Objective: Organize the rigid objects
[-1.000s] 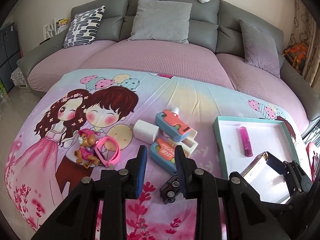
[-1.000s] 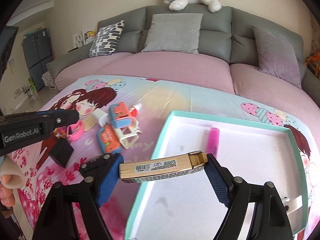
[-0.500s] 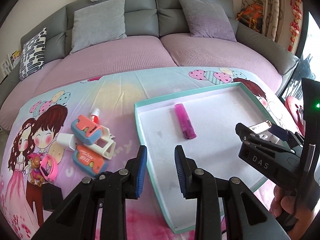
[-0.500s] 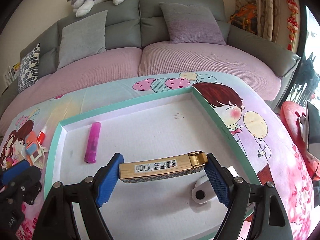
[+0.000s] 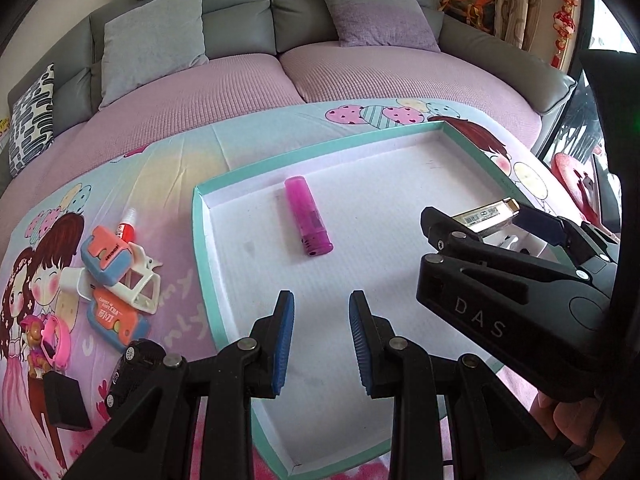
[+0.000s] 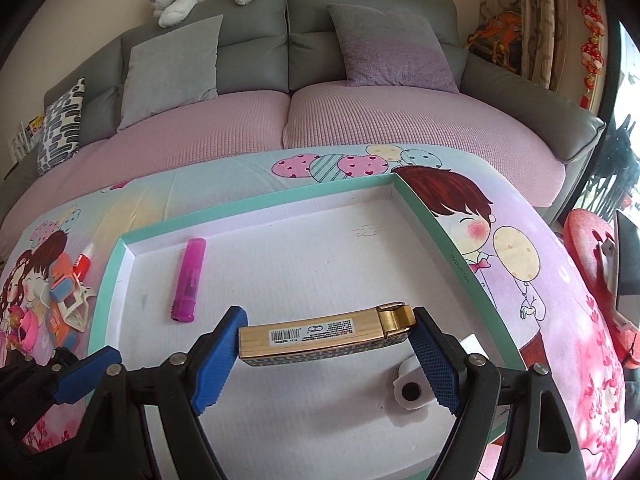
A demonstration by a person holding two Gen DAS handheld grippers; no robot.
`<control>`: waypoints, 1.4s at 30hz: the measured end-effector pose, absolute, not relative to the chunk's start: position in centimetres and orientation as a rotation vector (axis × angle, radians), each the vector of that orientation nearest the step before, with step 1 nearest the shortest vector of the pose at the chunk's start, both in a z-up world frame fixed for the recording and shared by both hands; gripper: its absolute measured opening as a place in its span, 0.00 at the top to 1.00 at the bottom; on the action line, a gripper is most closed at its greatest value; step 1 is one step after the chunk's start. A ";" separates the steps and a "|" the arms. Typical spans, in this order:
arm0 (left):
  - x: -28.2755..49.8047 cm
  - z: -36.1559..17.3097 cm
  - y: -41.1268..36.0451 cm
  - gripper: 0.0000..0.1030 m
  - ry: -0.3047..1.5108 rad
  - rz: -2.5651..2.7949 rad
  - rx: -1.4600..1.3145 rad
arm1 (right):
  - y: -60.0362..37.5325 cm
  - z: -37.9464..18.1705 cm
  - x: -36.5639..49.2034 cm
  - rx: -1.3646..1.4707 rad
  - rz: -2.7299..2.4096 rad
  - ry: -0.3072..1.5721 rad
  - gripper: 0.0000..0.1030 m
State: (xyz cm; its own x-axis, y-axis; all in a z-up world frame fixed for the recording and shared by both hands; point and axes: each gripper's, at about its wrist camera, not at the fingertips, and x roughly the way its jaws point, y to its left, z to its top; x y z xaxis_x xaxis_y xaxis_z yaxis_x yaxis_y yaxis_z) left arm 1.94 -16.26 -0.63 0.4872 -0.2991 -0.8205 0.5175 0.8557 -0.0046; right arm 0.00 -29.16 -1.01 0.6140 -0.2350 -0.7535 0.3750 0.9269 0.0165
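Note:
My right gripper (image 6: 326,346) is shut on a long gold box (image 6: 324,334) held crosswise over the white tray with a teal rim (image 6: 256,204); the box also shows in the left wrist view (image 5: 490,213). A pink lighter (image 6: 188,280) lies in the tray's left part, also in the left wrist view (image 5: 307,216). A white plastic piece (image 6: 412,388) lies in the tray under my right finger. My left gripper (image 5: 320,340) is open and empty over the tray's near part (image 5: 200,240).
Left of the tray on the cartoon cloth lie staplers (image 5: 106,256), a white clip (image 5: 138,286), a red tube (image 5: 126,228), a pink ring with a toy pup (image 5: 44,340), a black toy car (image 5: 132,372) and a black block (image 5: 66,400). A grey-pink sofa (image 5: 280,60) stands behind.
Both grippers have swung right, from the toy pile to over the tray. The right gripper still holds the gold box. The left jaws stay open.

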 end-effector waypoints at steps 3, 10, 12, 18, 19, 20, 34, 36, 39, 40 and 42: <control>2.3 -1.3 -16.2 0.71 0.964 -0.502 0.246 | -28.8 -1.7 0.4 0.166 -0.344 0.872 0.18; 3.2 -3.5 -15.7 0.71 1.044 -0.487 0.222 | -27.8 -2.7 1.0 0.142 -0.307 0.917 0.18; 3.2 -3.7 -15.5 0.71 1.044 -0.490 0.213 | -27.6 -2.9 1.1 0.130 -0.305 0.926 0.18; 3.4 -3.2 -14.9 0.71 1.043 -0.486 0.191 | -27.8 -2.8 0.9 0.157 -0.291 0.922 0.18; 3.4 -2.8 -14.8 0.71 1.037 -0.484 0.192 | -28.0 -2.7 0.9 0.169 -0.289 0.917 0.18; 3.3 -2.3 -14.6 0.71 1.022 -0.484 0.191 | -28.1 -2.6 0.8 0.180 -0.289 0.911 0.18; 5.6 -1.3 6.5 0.58 1.051 0.193 -0.039 | -26.8 -1.7 1.1 0.206 -0.250 0.888 0.18; 5.5 -2.2 7.5 0.58 1.077 0.174 -0.080 | -26.3 -1.7 1.3 0.191 -0.239 0.890 0.18; 5.5 -3.0 6.8 0.58 1.093 0.150 -0.074 | -25.8 -1.8 1.4 0.168 -0.234 0.896 0.18; 5.6 -3.2 6.4 0.58 1.092 0.137 -0.065 | -25.7 -1.8 1.5 0.166 -0.233 0.898 0.18; 6.0 -3.9 5.7 0.58 1.108 0.110 -0.059 | -25.7 -1.9 1.5 0.165 -0.232 0.899 0.18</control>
